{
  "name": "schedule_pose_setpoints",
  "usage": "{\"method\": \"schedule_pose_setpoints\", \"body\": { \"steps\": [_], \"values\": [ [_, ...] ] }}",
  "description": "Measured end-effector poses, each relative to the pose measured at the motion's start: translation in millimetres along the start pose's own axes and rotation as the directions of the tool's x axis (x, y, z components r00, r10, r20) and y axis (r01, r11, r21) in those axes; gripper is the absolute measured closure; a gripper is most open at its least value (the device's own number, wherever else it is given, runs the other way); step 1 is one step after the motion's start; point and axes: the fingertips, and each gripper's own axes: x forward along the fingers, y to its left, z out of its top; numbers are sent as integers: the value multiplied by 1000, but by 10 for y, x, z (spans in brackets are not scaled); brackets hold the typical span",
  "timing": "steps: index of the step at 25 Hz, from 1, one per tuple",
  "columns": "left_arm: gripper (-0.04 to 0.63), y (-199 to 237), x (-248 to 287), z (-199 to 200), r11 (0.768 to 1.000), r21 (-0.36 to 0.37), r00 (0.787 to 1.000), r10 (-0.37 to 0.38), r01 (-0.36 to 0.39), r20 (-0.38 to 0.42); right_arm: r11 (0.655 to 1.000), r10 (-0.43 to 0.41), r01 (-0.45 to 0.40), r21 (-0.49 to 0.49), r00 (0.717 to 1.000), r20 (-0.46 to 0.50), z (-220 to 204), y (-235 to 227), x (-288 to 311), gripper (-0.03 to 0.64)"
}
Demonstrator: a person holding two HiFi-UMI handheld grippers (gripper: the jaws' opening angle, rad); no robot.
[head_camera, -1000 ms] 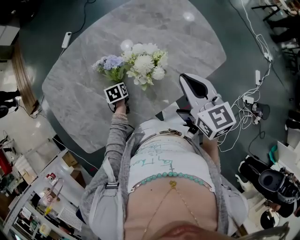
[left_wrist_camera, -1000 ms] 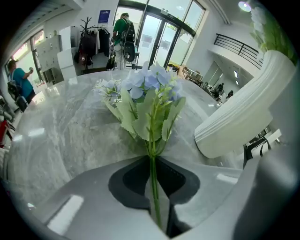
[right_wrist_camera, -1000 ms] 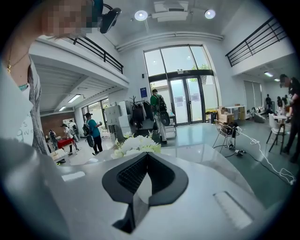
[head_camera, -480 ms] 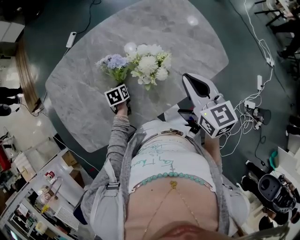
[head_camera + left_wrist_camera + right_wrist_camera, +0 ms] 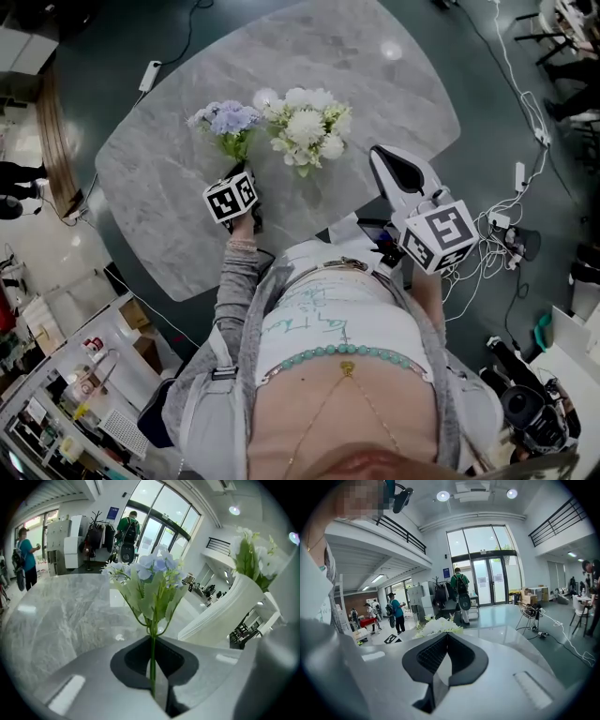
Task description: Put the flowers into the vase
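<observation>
A bunch of pale blue flowers (image 5: 225, 120) (image 5: 151, 571) is held up over the grey marble table (image 5: 169, 187). My left gripper (image 5: 240, 172) (image 5: 152, 641) is shut on its thin green stem (image 5: 152, 660). Just right of it stands a white vase (image 5: 222, 611) holding white flowers (image 5: 306, 126) (image 5: 255, 555); in the head view the blooms hide the vase. My right gripper (image 5: 388, 157) (image 5: 446, 637) hangs near the table's front right edge, shut and with nothing in it, pointing toward the white flowers (image 5: 438, 626).
A power strip (image 5: 150, 75) lies on the floor beyond the table's left corner. Cables and plugs (image 5: 502, 220) sprawl on the floor at right. Shelves (image 5: 66, 375) stand at lower left. People walk in the background hall (image 5: 26, 555).
My left gripper has risen with the blue flowers, lifting them higher beside the vase. The right gripper has stayed where it was.
</observation>
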Motion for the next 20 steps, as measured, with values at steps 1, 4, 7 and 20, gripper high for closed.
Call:
{"method": "schedule_pose_setpoints", "body": {
  "steps": [1, 4, 7, 20],
  "values": [
    [578, -10, -58, 44, 1000, 5, 1000, 1, -1, 14, 1000, 1, -1, -2, 1000, 1, 6, 6, -6, 591],
    [578, -38, -214, 187, 1000, 15, 998, -4, 3, 60, 1000, 3, -3, -6, 1000, 2, 20, 24, -12, 591],
    [578, -74, -343, 322, 1000, 16, 994, -16, 15, 104, 1000, 11, -11, -13, 1000, 3, 35, 44, 7, 591],
    [578, -360, -981, 843, 996, 58, 957, -76, 62, 281, 997, 71, -70, -26, 997, 35, 162, 238, 30, 591]
  ]
}}
